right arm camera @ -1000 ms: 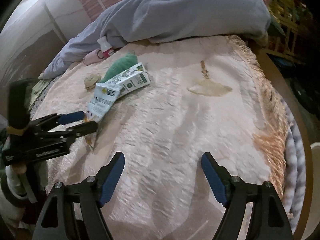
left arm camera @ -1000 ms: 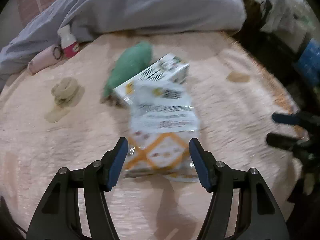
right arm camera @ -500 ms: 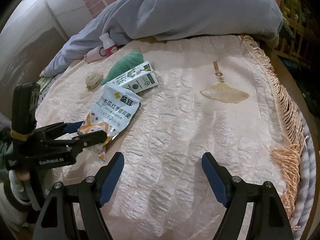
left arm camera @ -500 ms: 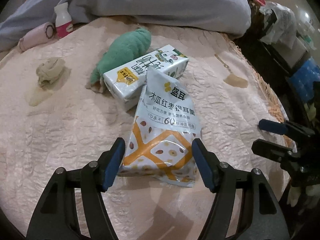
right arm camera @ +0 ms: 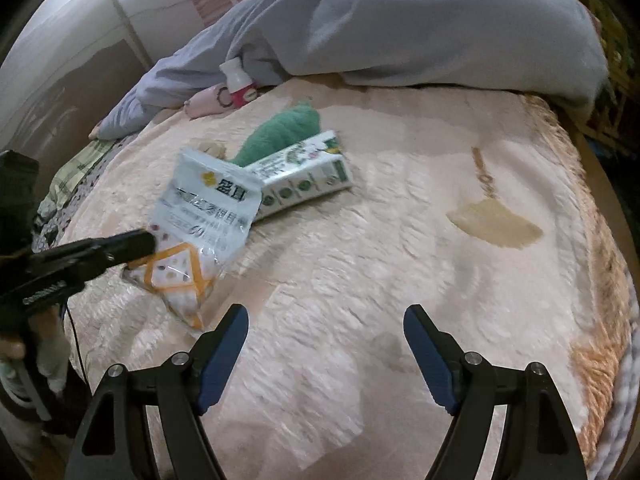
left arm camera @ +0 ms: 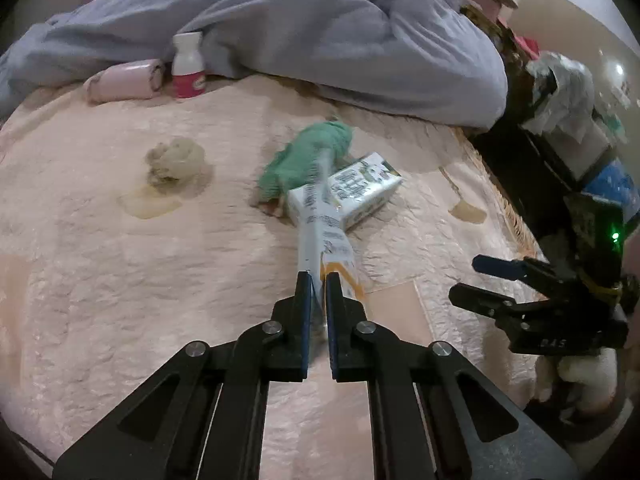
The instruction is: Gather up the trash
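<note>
My left gripper [left arm camera: 317, 280] is shut on the white and orange snack bag [left arm camera: 326, 236], seen edge-on, and holds it just above the pink bedspread [left arm camera: 120, 280]. In the right wrist view the bag [right arm camera: 204, 216] hangs flat from the left gripper [right arm camera: 144, 242]. A white and green milk carton [left arm camera: 360, 188] lies behind it, also in the right wrist view [right arm camera: 308, 176]. A crumpled beige wad [left arm camera: 174, 162] lies to the left. A small white and pink bottle [left arm camera: 188, 66] stands at the back. My right gripper [right arm camera: 324, 344] is open and empty over the bedspread, and shows at the right [left arm camera: 480, 280].
A green cloth [left arm camera: 308, 152] lies by the carton. A pink roll [left arm camera: 124, 84] lies beside the bottle. A grey-blue duvet [left arm camera: 320, 32] is piled along the back. Dark furniture with clutter [left arm camera: 560, 120] stands at the right past the fringed bed edge [right arm camera: 600, 320].
My left gripper has closed on the snack bag and lifted it, so it now stands on edge. My right gripper has stayed open and shifted slightly.
</note>
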